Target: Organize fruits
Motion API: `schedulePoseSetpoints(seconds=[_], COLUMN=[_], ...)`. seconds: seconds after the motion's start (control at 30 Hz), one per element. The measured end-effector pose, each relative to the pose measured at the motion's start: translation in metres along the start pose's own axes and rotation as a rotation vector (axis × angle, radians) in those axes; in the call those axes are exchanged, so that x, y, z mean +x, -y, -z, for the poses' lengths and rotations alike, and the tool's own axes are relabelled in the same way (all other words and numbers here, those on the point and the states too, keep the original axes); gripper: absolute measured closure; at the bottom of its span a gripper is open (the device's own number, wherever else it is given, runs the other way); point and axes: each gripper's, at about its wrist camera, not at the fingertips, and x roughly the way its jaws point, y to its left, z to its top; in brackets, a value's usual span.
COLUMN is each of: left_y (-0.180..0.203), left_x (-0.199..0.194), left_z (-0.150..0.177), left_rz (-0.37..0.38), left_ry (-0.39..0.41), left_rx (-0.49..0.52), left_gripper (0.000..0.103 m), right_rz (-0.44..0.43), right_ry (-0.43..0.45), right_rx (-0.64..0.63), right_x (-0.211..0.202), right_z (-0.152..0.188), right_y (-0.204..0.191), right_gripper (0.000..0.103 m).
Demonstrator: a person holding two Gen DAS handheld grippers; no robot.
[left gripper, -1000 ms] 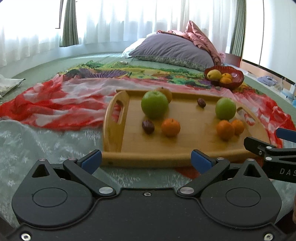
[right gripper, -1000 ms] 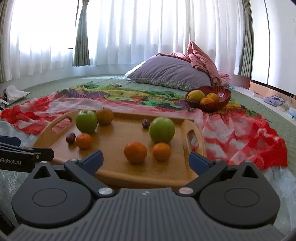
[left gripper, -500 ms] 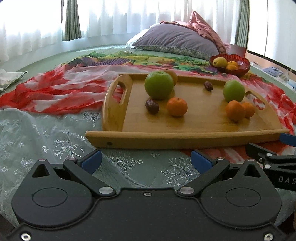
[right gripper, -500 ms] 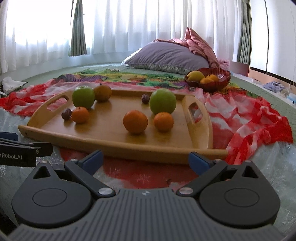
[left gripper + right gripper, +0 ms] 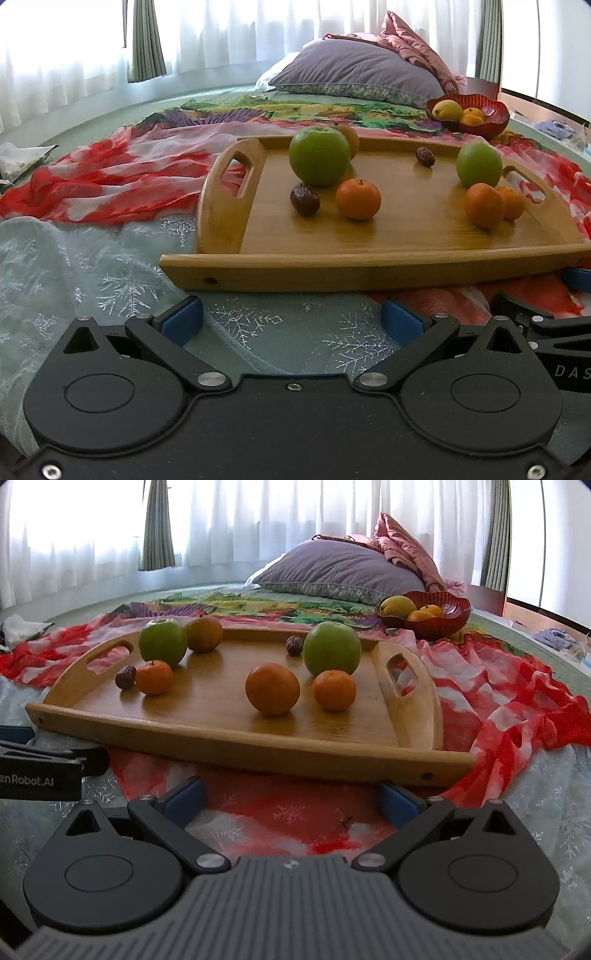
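Observation:
A wooden tray (image 5: 369, 264) (image 5: 236, 738) lies on the bed and holds two green apples (image 5: 319, 155) (image 5: 331, 648), three oranges (image 5: 358, 199) (image 5: 272, 689), two dark dates (image 5: 304, 199) (image 5: 125, 677) and a brownish fruit (image 5: 204, 633). A red bowl (image 5: 480, 122) (image 5: 443, 618) behind the tray at the right holds a yellow fruit and oranges. My left gripper (image 5: 291, 319) is open and empty, low before the tray's near edge. My right gripper (image 5: 290, 797) is open and empty, also just short of the tray. Each gripper shows at the edge of the other's view.
A red and white scarf (image 5: 110, 177) (image 5: 517, 709) lies under and around the tray on a pale snowflake cloth (image 5: 92, 277). A purple pillow (image 5: 362, 74) and pink bedding lie at the back. Curtained windows stand behind.
Both grippers have dropped lower and drawn back from the tray, so its near rim now sits beyond the fingertips. Nothing on the tray has moved.

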Motion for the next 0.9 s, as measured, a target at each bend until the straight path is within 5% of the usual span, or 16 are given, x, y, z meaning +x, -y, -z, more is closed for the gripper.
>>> schedulePoseSetpoints(seconds=[0.9], left_y=[-0.003], left_x=[0.0056], left_z=[-0.0019], left_rz=[0.007], left_ry=[-0.031], left_rx=[-0.008], left_gripper=[0.0], right_rz=[-0.008], right_ry=[-0.022], right_rx=[0.002], right_x=[0.0039], right_z=[-0.0013], right_y=[0.0009], right_gripper=[0.0])
